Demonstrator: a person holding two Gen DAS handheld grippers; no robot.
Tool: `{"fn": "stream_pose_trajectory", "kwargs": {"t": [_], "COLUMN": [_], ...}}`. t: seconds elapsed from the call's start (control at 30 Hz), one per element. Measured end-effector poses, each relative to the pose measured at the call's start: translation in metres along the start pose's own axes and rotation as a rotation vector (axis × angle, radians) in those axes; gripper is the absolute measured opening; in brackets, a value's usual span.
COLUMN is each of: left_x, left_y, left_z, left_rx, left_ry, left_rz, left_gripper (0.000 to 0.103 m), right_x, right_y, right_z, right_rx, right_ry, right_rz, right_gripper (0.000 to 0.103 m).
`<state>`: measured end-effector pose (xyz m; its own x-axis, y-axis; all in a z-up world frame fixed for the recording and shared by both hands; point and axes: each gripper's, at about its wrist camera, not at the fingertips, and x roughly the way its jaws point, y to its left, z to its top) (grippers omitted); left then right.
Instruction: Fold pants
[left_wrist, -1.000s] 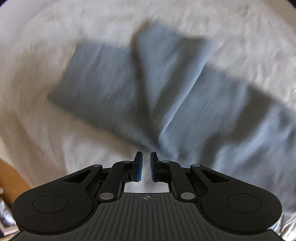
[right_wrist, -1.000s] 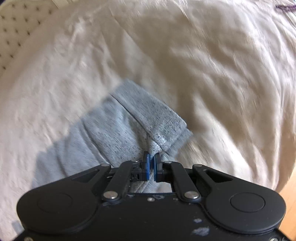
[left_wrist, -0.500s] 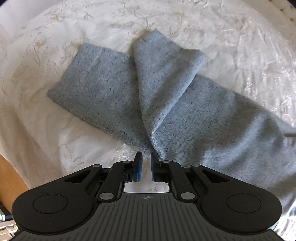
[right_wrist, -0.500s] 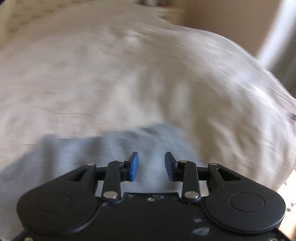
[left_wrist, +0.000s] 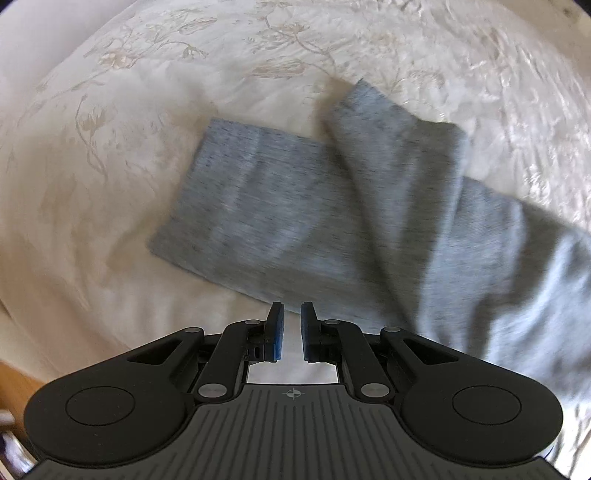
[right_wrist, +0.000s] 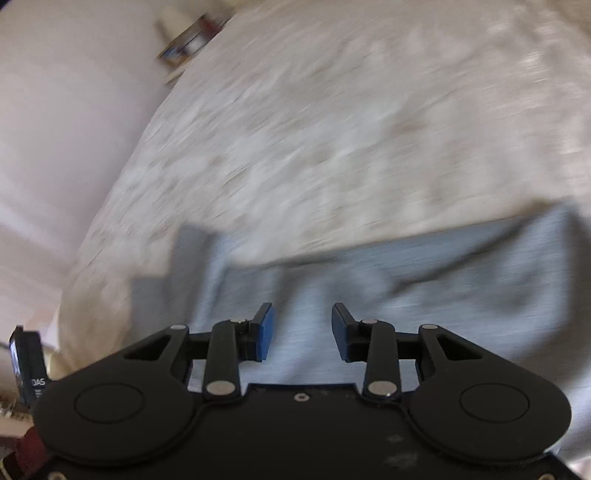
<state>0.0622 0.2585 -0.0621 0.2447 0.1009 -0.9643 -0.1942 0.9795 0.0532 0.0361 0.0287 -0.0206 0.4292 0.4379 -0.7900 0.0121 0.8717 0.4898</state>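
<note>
Grey pants (left_wrist: 332, 221) lying on the white bed cover (left_wrist: 147, 110), one leg end now folded back across the other. Right gripper (right_wrist: 301, 330), clamped on that leg's hem a second ago, now empty, jaws opening, swung away above the fabric. Left gripper (left_wrist: 290, 330) closed on nothing, hovering at the pants' near edge. First fold apparently laid; probably next, squaring up the crooked overlap.

Cream floral-embroidered bedspread (left_wrist: 155, 110), pale wall (right_wrist: 55, 110), daylight.
</note>
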Motion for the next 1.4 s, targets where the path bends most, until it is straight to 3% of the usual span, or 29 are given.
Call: {"fn": "stream_pose_trajectory", "kwargs": {"t": [0.13, 0.3, 0.43, 0.5, 0.63, 0.73, 0.83, 0.93, 1.07, 1.13, 1.2, 1.3, 1.4], "left_x": [0.007, 0.014, 0.013, 0.013, 0.009, 0.004, -0.001, -0.003, 0.001, 0.005, 0.009, 0.015, 0.020], "left_y": [0.032, 0.070, 0.095, 0.104, 0.117, 0.124, 0.130, 0.129, 0.123, 0.118, 0.116, 0.115, 0.117], "left_z": [0.010, 0.024, 0.033, 0.037, 0.048, 0.055, 0.063, 0.070, 0.075, 0.078, 0.078, 0.077, 0.075], "left_rx": [0.033, 0.039, 0.049, 0.050, 0.049, 0.032, 0.000, -0.010, 0.014, 0.032, 0.049, 0.060, 0.066], "left_ry": [0.019, 0.032, 0.026, 0.022, 0.004, -0.020, -0.043, -0.059, -0.054, -0.051, -0.045, -0.028, -0.016], "left_rz": [-0.021, -0.052, -0.072, -0.083, -0.105, -0.119, -0.135, -0.154, -0.168, -0.173, -0.172, -0.177, -0.173], "left_gripper": [0.010, 0.010, 0.010, 0.010, 0.010, 0.010, 0.010, 0.010, 0.010, 0.010, 0.010, 0.010, 0.010], "right_x": [0.057, 0.126, 0.155, 0.154, 0.147, 0.149, 0.161, 0.174, 0.178, 0.170, 0.161, 0.156, 0.157], "right_y": [0.057, 0.084, 0.088, 0.097, 0.150, 0.195, 0.229, 0.239, 0.239, 0.233, 0.222, 0.206, 0.200], "right_z": [-0.003, 0.003, 0.004, 0.004, 0.000, -0.022, -0.054, -0.079, -0.093, -0.091, -0.081, -0.064, -0.052], "right_rx": [0.002, 0.021, 0.073, 0.053, -0.156, -0.359, -0.576, -0.677, -0.736, -0.706, -0.623, -0.514, -0.494], "right_ry": [0.046, 0.075, 0.074, 0.050, 0.026, 0.074, 0.125, 0.170, 0.185, 0.164, 0.139, 0.104, 0.068], "right_rz": [0.042, 0.010, -0.039, -0.032, 0.006, 0.041, 0.009, -0.025, -0.037, -0.037, -0.042, -0.077, -0.122], "right_gripper": [0.038, 0.039, 0.039, 0.006, 0.006, 0.006, 0.007, 0.011, 0.026, 0.029, 0.043, 0.046, 0.047]}}
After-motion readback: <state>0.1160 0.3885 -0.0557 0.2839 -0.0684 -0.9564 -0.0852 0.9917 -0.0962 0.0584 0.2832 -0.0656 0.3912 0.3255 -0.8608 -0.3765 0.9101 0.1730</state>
